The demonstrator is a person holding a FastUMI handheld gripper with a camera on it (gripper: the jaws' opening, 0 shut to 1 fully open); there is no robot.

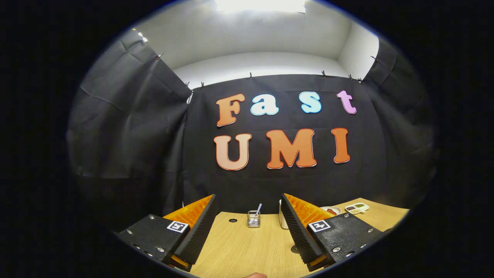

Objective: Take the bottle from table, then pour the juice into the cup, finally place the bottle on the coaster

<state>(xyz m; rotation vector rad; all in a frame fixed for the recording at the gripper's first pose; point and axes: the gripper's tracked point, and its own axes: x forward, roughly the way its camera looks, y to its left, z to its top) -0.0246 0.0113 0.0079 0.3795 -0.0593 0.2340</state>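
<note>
My gripper [247, 216] is held above the wooden table [239, 247] with its two fingers spread wide and nothing between them. A white object [282, 220], possibly the cup or the bottle, stands beyond the right finger and is mostly hidden behind it. I cannot make out a coaster.
A small glass jar [253, 219] with a spoon in it stands on the table beyond the fingers, near a round hole [232, 220] in the tabletop. Two small dishes of food [356, 208] sit at the far right. The black cloth wall rises close behind the table.
</note>
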